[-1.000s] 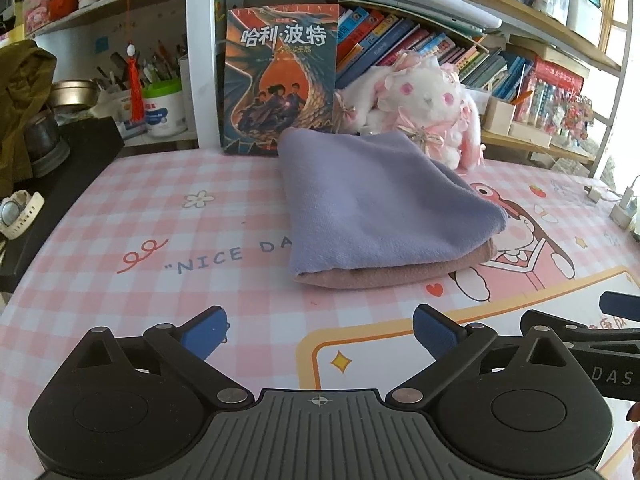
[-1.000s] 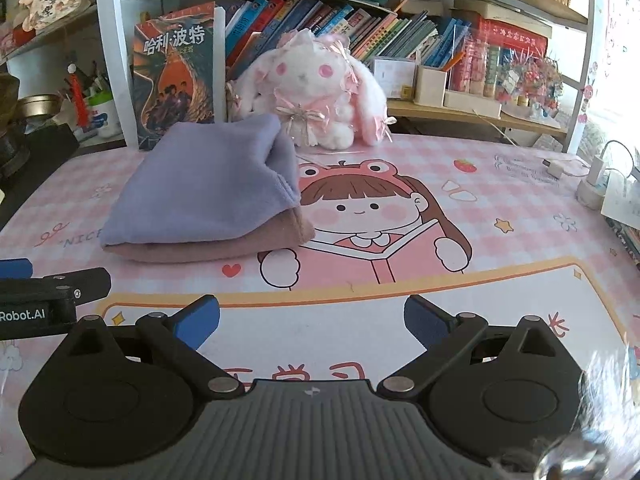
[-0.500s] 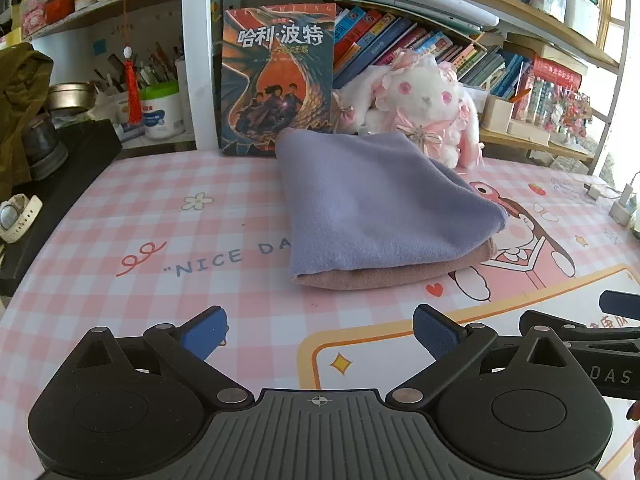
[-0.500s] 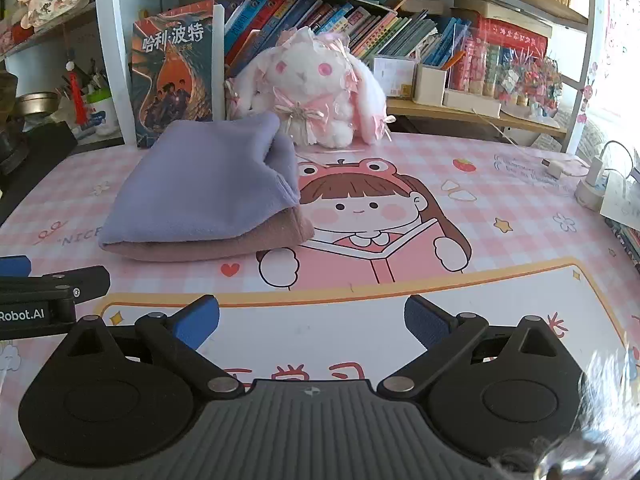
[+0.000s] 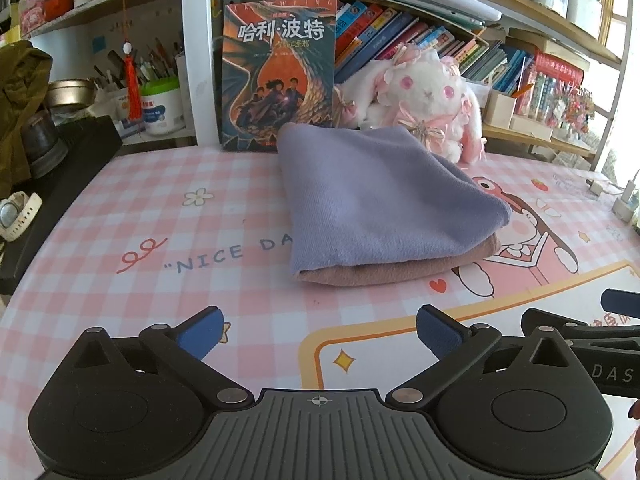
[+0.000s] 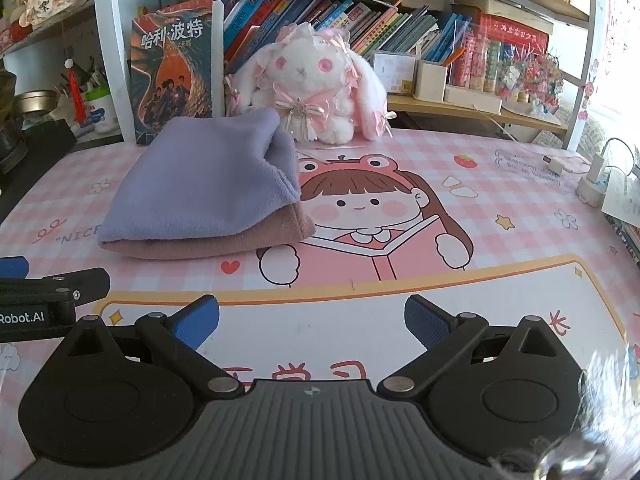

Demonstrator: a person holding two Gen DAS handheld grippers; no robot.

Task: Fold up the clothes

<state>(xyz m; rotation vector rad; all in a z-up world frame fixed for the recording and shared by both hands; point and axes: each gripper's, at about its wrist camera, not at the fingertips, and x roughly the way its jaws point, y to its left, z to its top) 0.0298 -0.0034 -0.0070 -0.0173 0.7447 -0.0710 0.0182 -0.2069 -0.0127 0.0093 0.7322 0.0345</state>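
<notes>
A folded lilac cloth [image 5: 376, 200] lies on top of a folded dusty-pink cloth [image 5: 400, 270] in the middle of the pink checked desk mat [image 5: 168, 216]. The same stack shows in the right wrist view, lilac [image 6: 204, 188] over pink [image 6: 224, 242]. My left gripper [image 5: 318, 334] is open and empty, a short way in front of the stack. My right gripper [image 6: 312, 322] is open and empty, in front and to the right of the stack. Each gripper's side shows in the other's view.
A white plush rabbit [image 6: 316, 84] and an upright book [image 5: 280, 72] stand right behind the stack, under bookshelves. A charger and cables [image 6: 592, 176] lie at the right edge. A black box [image 5: 60, 184] and a white watch [image 5: 16, 216] sit at the left.
Both views have drifted very slightly; the cloth stack has not moved and both grippers stay open.
</notes>
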